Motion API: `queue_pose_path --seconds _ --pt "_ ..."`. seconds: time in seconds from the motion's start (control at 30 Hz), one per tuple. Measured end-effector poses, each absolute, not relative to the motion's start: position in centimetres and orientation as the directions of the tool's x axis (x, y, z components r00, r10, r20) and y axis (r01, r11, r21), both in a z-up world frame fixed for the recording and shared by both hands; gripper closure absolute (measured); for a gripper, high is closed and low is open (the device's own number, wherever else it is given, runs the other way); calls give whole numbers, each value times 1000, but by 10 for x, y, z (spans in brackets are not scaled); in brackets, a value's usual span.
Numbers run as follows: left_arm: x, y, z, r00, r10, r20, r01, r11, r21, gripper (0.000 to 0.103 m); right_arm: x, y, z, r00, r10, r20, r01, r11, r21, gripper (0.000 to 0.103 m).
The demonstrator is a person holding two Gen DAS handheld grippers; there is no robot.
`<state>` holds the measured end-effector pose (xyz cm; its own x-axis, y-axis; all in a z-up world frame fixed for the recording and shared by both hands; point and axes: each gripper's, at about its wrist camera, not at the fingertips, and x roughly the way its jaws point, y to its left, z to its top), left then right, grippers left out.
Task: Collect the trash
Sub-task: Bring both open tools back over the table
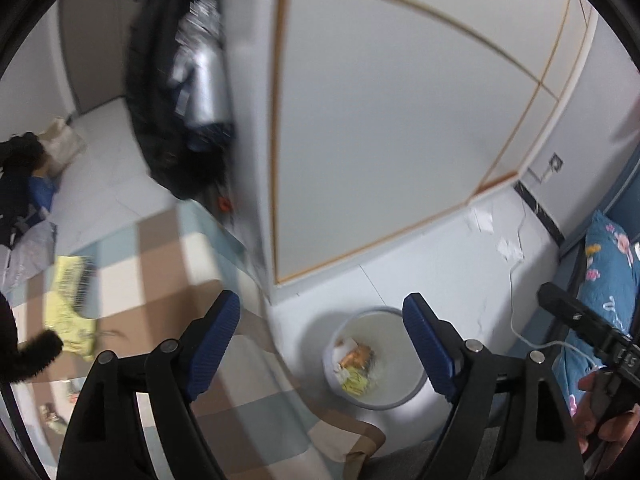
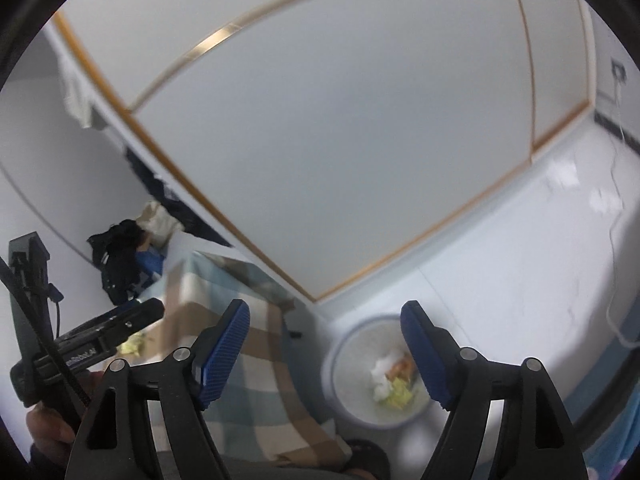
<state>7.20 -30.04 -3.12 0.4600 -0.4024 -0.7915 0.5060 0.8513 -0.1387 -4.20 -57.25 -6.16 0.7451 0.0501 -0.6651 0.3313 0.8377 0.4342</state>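
Note:
A round white bin (image 1: pixel 404 396) stands on the pale floor below both grippers, with white, orange and yellow trash (image 1: pixel 358 364) lying inside. My left gripper (image 1: pixel 322 344) hangs above it, open, with nothing between its blue pads. In the right wrist view the same bin (image 2: pixel 352 360) holds the trash (image 2: pixel 394 378), and my right gripper (image 2: pixel 324 350) is open and empty above it. Yellow crumpled wrappers (image 1: pixel 74 308) lie on the checked tablecloth (image 1: pixel 168 276) to the left. Each gripper shows at the edge of the other's view.
A white wardrobe with gold trim (image 1: pixel 400 120) rises behind the bin. Dark clothes (image 1: pixel 176 92) hang at its left side. White paper scraps (image 1: pixel 508 248) and a white cable (image 1: pixel 516 300) lie on the floor. A blue flowered bedcover (image 1: pixel 604 276) is at the right.

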Motion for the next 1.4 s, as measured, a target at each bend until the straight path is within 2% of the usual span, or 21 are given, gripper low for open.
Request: queue_pose_path --seconds 0.1,0.37,0.47,0.7,1.03,1.27,1.4 --pt "67 -278 -12 521 -416 -746 491 861 -137 20 -44 -551 -32 777 31 -629 295 864 407 24" --pt "55 -224 32 674 -407 -617 420 898 -134 8 -59 -500 35 866 19 -500 204 899 388 17" --pt "52 -202 46 716 -388 -580 386 913 -133 7 -58 -473 49 882 22 -471 172 915 365 14" --pt "56 -134 62 791 -325 -518 283 946 -160 6 -49 -408 65 904 69 -422 82 941 329 13" --pt "63 -47 62 842 -239 -484 181 970 -164 6 -16 -328 56 867 200 -457 -53 948 315 13" --pt "74 7 38 831 -190 -523 79 971 -227 6 12 -277 33 822 253 -511 -121 953 277 13" --pt "77 20 26 825 -175 -538 64 974 -219 6 26 -248 14 782 269 -563 -163 959 232 13"
